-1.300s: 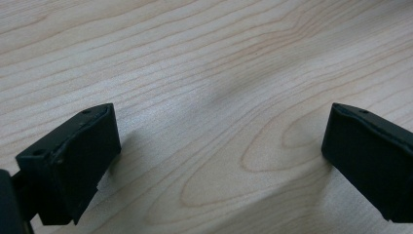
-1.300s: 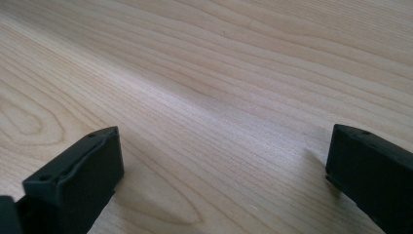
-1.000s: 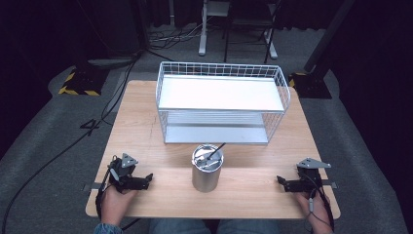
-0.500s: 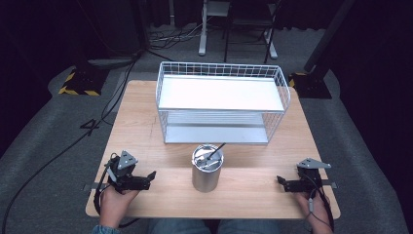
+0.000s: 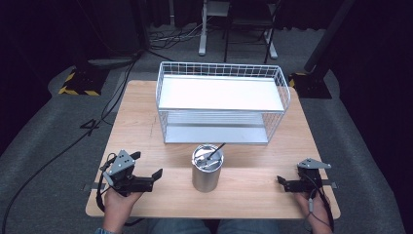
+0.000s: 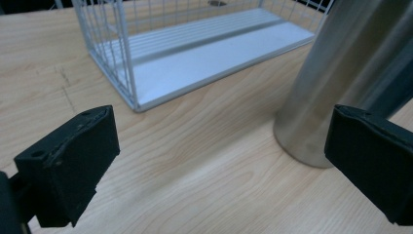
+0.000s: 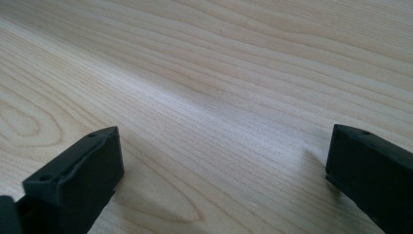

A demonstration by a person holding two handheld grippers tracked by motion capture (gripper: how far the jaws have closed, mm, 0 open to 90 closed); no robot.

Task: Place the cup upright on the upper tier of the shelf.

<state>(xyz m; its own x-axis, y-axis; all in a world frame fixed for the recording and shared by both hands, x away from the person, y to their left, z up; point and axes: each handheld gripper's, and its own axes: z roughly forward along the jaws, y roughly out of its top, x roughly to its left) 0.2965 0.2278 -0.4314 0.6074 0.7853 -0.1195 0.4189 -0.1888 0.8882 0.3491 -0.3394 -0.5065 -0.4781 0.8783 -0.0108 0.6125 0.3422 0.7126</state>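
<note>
High view: wood table [image 5: 146, 122], white wire rack [image 5: 221, 102] at centre-back, two shelves, both bare. Steel cup [image 5: 207, 168] upright just in front of rack, thin dark rod leaning out of top toward rack. Left gripper [image 5: 146, 170] at front-left, held in hand [image 5: 117, 204], jaws spread, aimed toward cup, near but apart. Right gripper [image 5: 281, 181] at front-right edge, in hand [image 5: 316, 209], low over table, well apart from cup; jaw gap too small to judge here.

Left gripper view: jaws wide apart, nothing between. Cup [image 6: 341, 73] at right, beside right jaw, ahead of it. Rack [image 6: 195, 53] corner ahead-left.

Right gripper view: jaws wide apart, low over table [image 7: 219, 87], nothing between.
</note>
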